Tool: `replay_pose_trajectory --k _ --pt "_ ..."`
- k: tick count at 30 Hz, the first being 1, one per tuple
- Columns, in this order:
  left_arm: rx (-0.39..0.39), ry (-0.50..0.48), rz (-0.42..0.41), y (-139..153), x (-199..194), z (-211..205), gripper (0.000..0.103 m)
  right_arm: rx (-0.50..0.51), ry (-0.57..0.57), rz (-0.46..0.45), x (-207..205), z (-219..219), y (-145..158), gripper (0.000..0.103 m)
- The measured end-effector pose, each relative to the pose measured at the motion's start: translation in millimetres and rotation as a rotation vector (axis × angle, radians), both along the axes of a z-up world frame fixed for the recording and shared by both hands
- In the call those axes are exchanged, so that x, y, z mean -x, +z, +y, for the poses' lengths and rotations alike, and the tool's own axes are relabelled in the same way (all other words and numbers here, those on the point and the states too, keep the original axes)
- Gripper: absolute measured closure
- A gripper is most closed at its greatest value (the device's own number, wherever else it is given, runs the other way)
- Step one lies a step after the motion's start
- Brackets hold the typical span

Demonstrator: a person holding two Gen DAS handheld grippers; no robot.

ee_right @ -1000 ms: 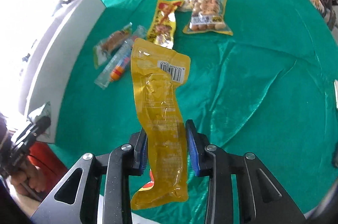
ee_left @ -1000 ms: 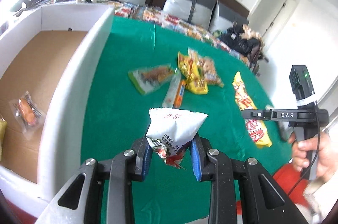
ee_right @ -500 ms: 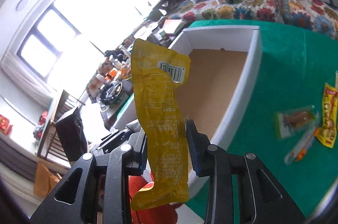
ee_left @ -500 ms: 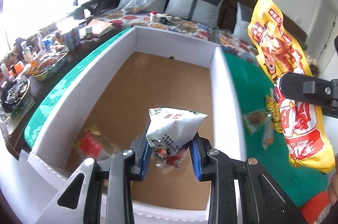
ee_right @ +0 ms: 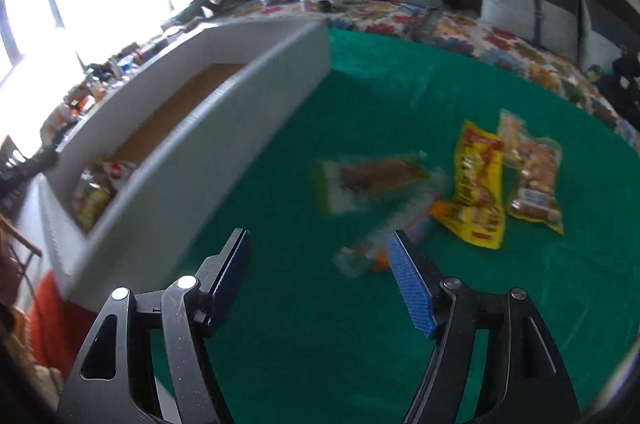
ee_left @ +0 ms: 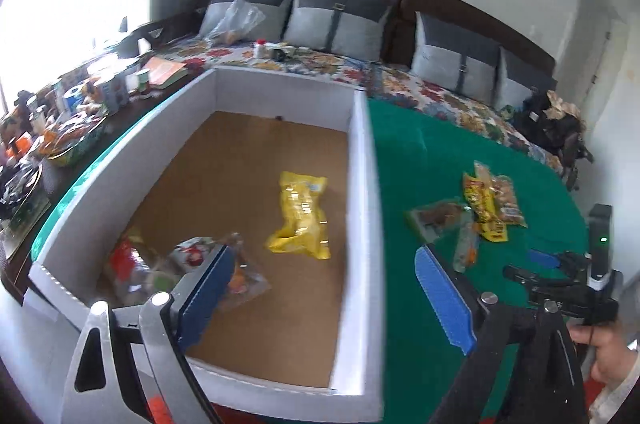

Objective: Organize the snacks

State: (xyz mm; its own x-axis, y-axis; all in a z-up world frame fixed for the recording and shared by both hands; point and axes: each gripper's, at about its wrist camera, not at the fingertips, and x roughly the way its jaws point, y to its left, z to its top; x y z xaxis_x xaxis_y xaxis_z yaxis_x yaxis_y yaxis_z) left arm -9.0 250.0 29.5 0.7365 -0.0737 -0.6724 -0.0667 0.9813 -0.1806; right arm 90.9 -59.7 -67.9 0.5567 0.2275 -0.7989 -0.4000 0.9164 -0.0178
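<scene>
left gripper (ee_left: 324, 288) jaws just opened wide, nothing gripped, above white cardboard box (ee_left: 362, 207); yellow crinkled snack pouch (ee_left: 302, 216) seen mid-frame inside. right gripper (ee_right: 320, 280) jaws likewise just opened, empty, over green cloth (ee_right: 304, 324).

A green cloth (ee_right: 360, 95) carries a white box (ee_right: 224, 127) and loose snack packets (ee_right: 480, 183).

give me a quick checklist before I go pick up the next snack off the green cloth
1. Left gripper empty: ok, jaws have just opened, nothing between them.
2. Right gripper empty: ok, jaws have just opened, nothing held.
3. Yellow packet inside the box: ok, lying on its cardboard floor.
4. Snacks left on the green cloth: ok, several, including a long clear packet nearest the right gripper.
5. That packet free of neighbours: cannot tell, picture is blurred.
</scene>
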Motion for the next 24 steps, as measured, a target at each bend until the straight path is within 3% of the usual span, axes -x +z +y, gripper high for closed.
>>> replay_pose_trajectory --k 3,6,9,15,18,24 --pt "-0.01 -0.149 0.011 -8.6 -6.0 -62.3 0.001 0.076 -0.151 0.02 -0.8 -78.7 -31.9 0.029" --pt "-0.015 -0.248 0.11 -51.4 -23.6 -119.7 0.001 0.084 -0.259 -0.003 5.6 -132.7 -42.5 0.029" --pt "-0.064 -0.263 0.219 -103.3 -48.1 -152.0 0.001 0.051 -0.332 -0.014 6.4 -161.2 -49.8 0.029" --pt "-0.153 -0.224 0.256 -150.1 -86.7 -165.4 0.001 0.01 -0.393 -0.053 2.0 -162.3 -53.2 0.024" --pt "-0.184 -0.202 0.227 -154.2 -97.1 -168.4 0.0 0.011 -0.4 -0.05 -0.2 -164.0 -54.5 0.02" --pt "-0.175 -0.177 0.195 -156.2 -100.1 -168.0 0.0 0.005 -0.415 -0.044 0.9 -167.5 -56.3 0.015"
